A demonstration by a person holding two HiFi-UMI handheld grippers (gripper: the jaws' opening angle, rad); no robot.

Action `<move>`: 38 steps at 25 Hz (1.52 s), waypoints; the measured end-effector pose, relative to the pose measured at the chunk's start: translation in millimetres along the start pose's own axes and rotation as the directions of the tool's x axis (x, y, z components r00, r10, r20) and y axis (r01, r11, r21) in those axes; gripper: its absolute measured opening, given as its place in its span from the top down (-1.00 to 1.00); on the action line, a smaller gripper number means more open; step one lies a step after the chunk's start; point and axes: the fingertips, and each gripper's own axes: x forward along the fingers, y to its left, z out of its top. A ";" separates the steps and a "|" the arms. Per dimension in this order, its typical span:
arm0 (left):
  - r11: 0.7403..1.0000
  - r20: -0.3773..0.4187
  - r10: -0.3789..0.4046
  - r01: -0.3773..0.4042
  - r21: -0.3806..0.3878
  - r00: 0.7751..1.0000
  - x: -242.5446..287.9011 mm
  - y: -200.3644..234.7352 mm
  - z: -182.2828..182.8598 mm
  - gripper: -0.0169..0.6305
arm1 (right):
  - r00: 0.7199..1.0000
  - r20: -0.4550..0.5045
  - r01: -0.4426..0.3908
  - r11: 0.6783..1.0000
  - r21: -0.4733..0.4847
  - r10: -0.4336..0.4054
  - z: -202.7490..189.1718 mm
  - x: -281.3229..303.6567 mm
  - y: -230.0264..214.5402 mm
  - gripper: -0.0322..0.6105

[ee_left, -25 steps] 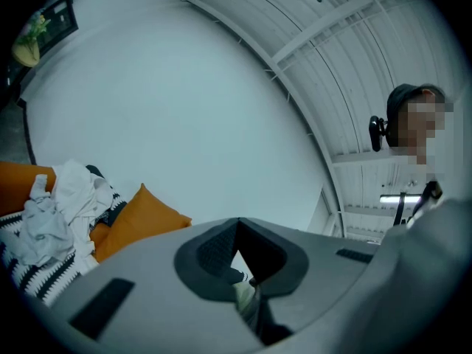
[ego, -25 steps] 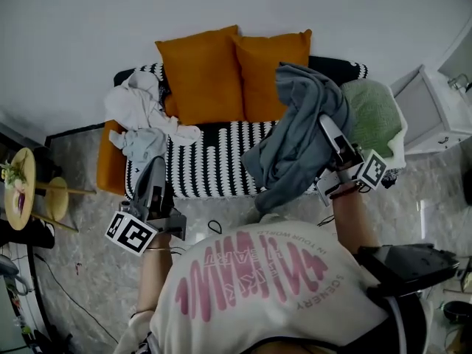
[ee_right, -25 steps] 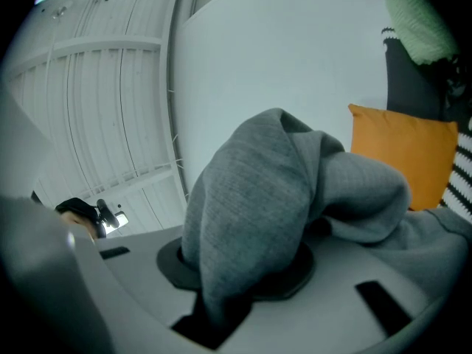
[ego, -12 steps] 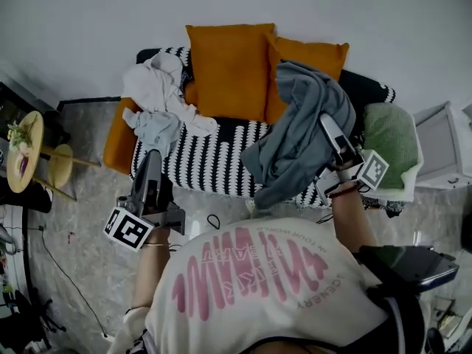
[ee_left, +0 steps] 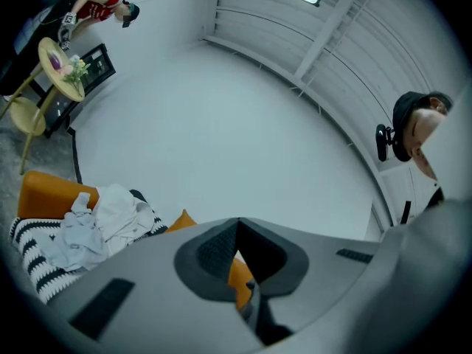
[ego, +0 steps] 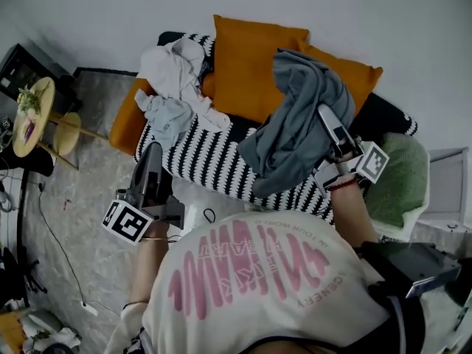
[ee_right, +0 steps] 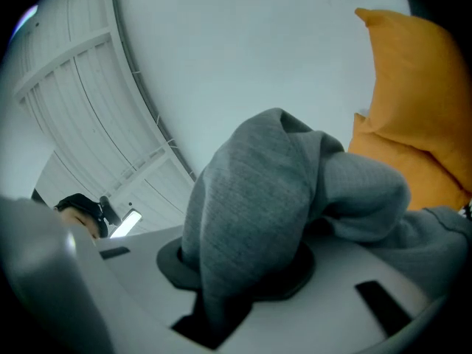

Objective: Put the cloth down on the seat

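Right gripper, at about 1 o'clock in the head view, has its jaws clamped on a bunched grey cloth, which it holds up in the air above the sofa. In the right gripper view the grey cloth fills the gap between the jaws of the right gripper and drapes over both sides, with folds spilling toward 3 o'clock. The cloth hangs over the sofa's black-and-white striped seat and in front of two orange cushions propped against the sofa back at 12 o'clock; whether its lowest fold touches the seat cannot be told. Left gripper, at about 8 o'clock, is held low in front of the seat's near edge, well apart from the cloth. In the left gripper view its jaws meet at their tips with nothing between them. A pile of pale clothes lies on the sofa's end at 11 o'clock. A green cushion sits at 3 o'clock, and a small round side table stands at 9 o'clock.
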 end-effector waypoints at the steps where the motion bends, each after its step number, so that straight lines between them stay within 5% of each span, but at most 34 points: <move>1: 1.000 0.008 0.010 -0.010 0.003 1.000 2.5 -0.4 1.4 0.93 | 1.000 -0.017 -0.004 1.000 0.009 0.004 2.4 6.1 -4.8 0.57; 8: 0.988 0.076 0.142 -0.145 0.047 0.987 -8.8 -0.4 14.1 0.93 | 0.989 -0.141 -0.032 0.995 0.096 0.045 6.3 58.8 -40.7 0.56; 19: 0.926 0.190 0.348 -0.368 0.081 0.918 -84.5 4.9 30.5 0.93 | 0.932 -0.332 -0.070 0.972 0.223 0.143 -54.5 139.9 -52.7 0.56; 22: 0.918 0.202 0.353 -0.380 0.114 0.914 -91.0 -0.3 32.6 0.93 | 0.918 -0.362 -0.078 0.968 0.237 0.163 -65.2 155.1 -54.3 0.57; 29: 0.900 0.214 0.412 -0.432 0.056 0.886 -113.0 25.6 45.2 0.93 | 0.885 -0.432 -0.062 0.964 0.257 0.172 -104.2 195.9 -66.6 0.57; 38: 0.917 0.225 0.360 -0.388 0.093 0.905 -95.0 55.1 92.7 0.93 | 0.864 -0.484 -0.088 0.989 0.120 0.135 -134.0 213.2 -96.4 0.56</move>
